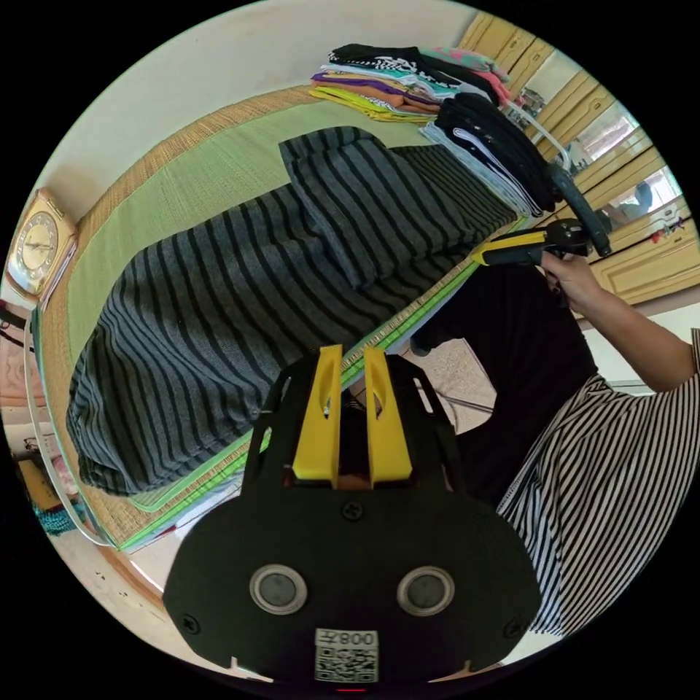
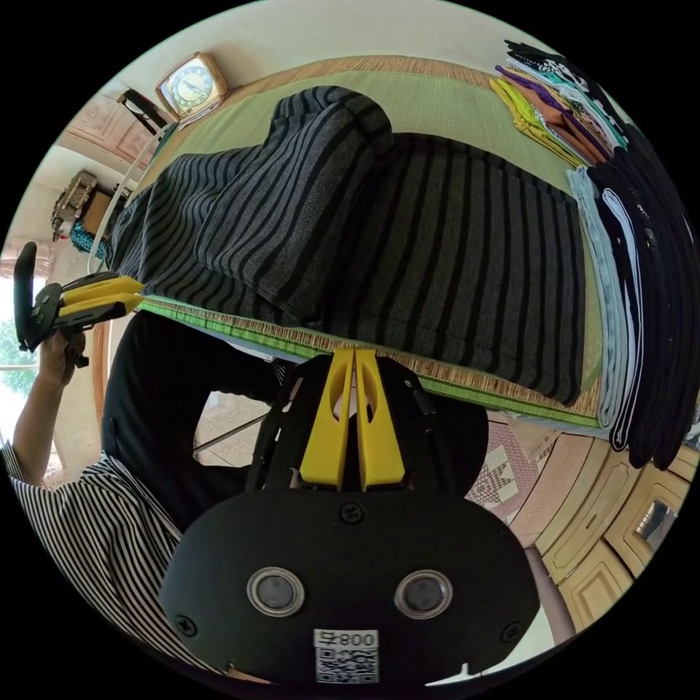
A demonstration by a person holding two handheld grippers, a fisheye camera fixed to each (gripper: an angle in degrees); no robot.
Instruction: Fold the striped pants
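This is a room in a home — most likely a bedroom. A bed covered with a green woven mat (image 1: 204, 182) carries stacks of folded clothes (image 1: 408, 80) along one end. A square golden clock (image 2: 191, 84) leans against the plain wall, and yellow wooden wardrobe doors (image 1: 642, 240) with mirror panels stand beside the bed — all ordinary household furniture.
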